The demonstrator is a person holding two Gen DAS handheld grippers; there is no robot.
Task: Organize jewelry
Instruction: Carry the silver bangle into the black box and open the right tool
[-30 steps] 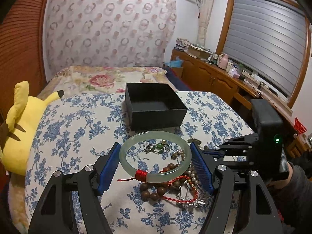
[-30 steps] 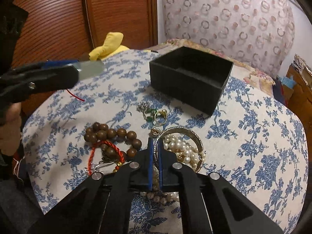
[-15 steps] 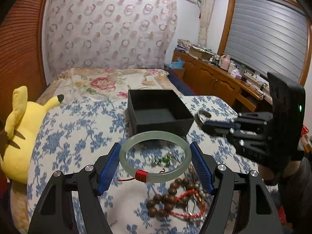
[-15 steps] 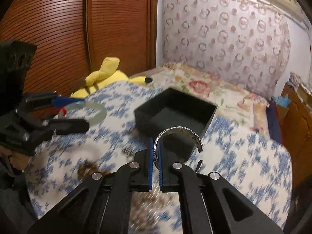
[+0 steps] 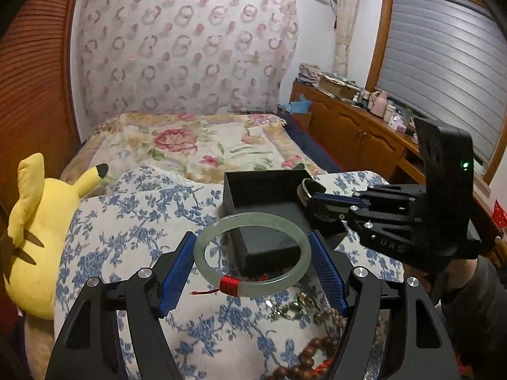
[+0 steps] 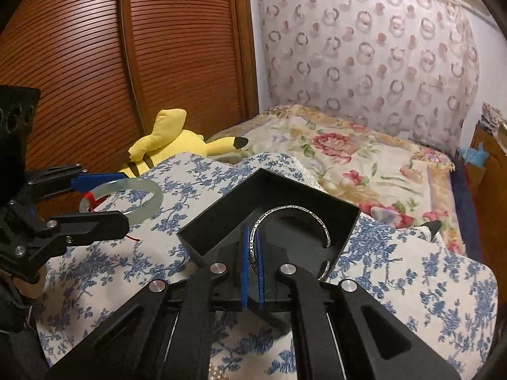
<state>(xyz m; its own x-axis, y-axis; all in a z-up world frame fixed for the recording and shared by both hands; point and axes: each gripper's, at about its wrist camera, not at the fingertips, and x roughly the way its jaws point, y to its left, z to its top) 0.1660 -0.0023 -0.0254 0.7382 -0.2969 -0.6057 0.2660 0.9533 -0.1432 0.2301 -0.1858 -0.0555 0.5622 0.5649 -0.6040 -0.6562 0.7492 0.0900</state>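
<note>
One pale green jade bangle (image 5: 252, 255) with a red thread wrap, spanning the wide-set left tongs (image 5: 253, 269), held before one square black box (image 6: 269, 209) on the blue-floral bed cover (image 5: 126, 221). One engraved silver cuff bracelet (image 6: 293, 221), pinched in the narrow right tongs (image 6: 252, 247), over the box. Both tongs tilt downward.

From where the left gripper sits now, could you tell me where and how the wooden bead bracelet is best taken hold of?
Only part of the wooden bead bracelet shows, lying flat on the floral cloth beside red cord. I would come from above, pinching across one strand of beads on the open left side of the loop, away from the tangled pile. The left gripper holds the jade bangle, so free it first.
</note>
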